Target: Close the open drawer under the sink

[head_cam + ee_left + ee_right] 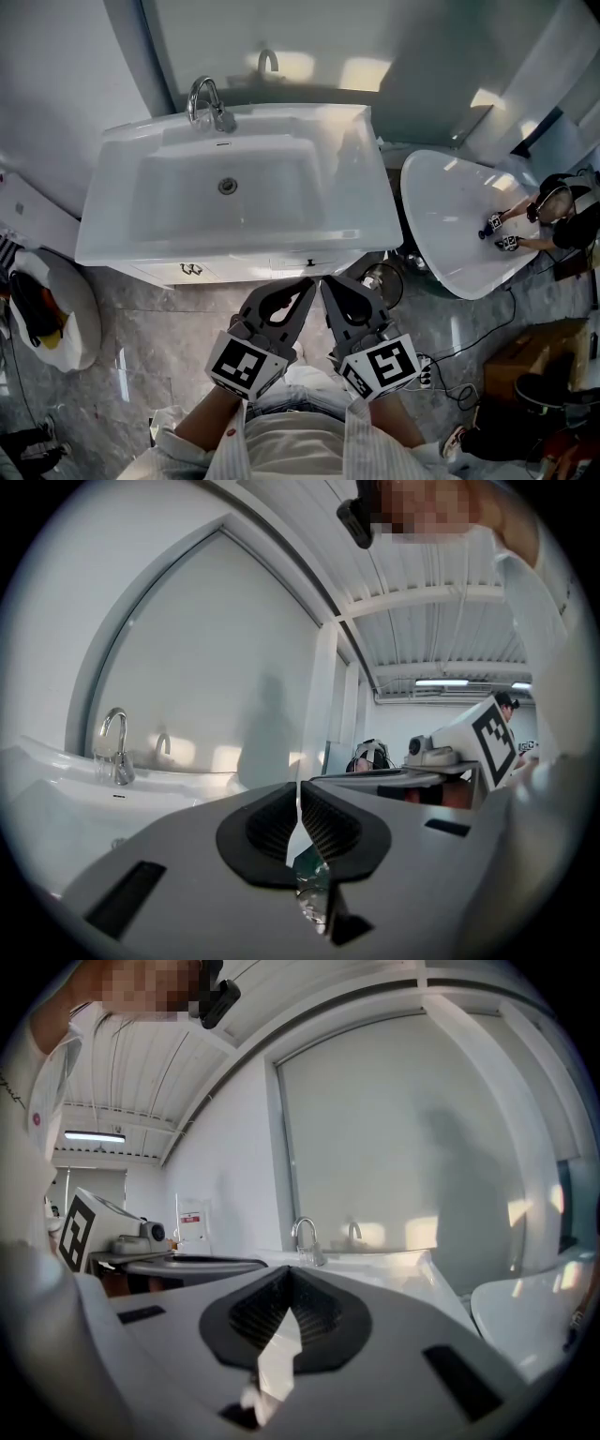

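Both tools up front: left gripper (pixel 307 285) has its jaws pressed together on nothing, right gripper (pixel 326 282) the same. The 2 tips sit side by side, just short of the drawer front (pixel 234 270) below the sink (pixel 112 246) rim. From above only a thin white strip of that front shows; flush or slightly proud, I can't tell. Any push wants both tips square, level and near mid-width, so nothing racks.

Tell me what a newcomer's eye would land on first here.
The white rectangular sink with its chrome faucet at the back rim fills the middle of the head view. Just below its front edge the left gripper and right gripper sit side by side, jaws shut and empty.
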`<state>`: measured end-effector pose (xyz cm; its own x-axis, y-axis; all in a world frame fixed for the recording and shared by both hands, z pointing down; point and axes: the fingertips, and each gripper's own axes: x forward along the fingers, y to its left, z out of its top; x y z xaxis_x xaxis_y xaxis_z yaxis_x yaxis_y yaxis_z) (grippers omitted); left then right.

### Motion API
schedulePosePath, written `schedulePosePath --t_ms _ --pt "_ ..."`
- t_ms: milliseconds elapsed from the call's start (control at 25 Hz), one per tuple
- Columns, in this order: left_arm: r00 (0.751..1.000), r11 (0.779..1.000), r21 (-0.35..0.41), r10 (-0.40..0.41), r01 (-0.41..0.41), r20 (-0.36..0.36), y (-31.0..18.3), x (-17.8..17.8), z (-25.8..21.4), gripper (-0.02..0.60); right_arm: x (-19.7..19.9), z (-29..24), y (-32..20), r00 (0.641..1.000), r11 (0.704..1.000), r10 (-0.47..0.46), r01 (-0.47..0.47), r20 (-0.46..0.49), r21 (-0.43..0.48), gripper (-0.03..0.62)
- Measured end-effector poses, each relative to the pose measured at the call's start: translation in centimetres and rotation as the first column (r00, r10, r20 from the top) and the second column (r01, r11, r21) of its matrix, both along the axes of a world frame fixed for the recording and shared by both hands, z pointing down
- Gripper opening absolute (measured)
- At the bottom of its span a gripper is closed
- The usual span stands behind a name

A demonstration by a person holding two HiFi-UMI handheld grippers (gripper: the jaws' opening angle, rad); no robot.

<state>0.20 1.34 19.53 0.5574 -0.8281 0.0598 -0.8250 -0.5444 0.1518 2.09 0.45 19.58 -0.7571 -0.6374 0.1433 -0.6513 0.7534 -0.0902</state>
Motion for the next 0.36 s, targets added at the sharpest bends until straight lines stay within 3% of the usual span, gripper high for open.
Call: schedulePosePath --t_ms 360 --pt "1.000 1.000 -0.006 -0.010 0.010 0.006 0.09 -0.54 0.64 0.025 -0.38 0.57 -0.05 1.000 1.000 -0.006 0.006 0.006 -0.014 0.009"
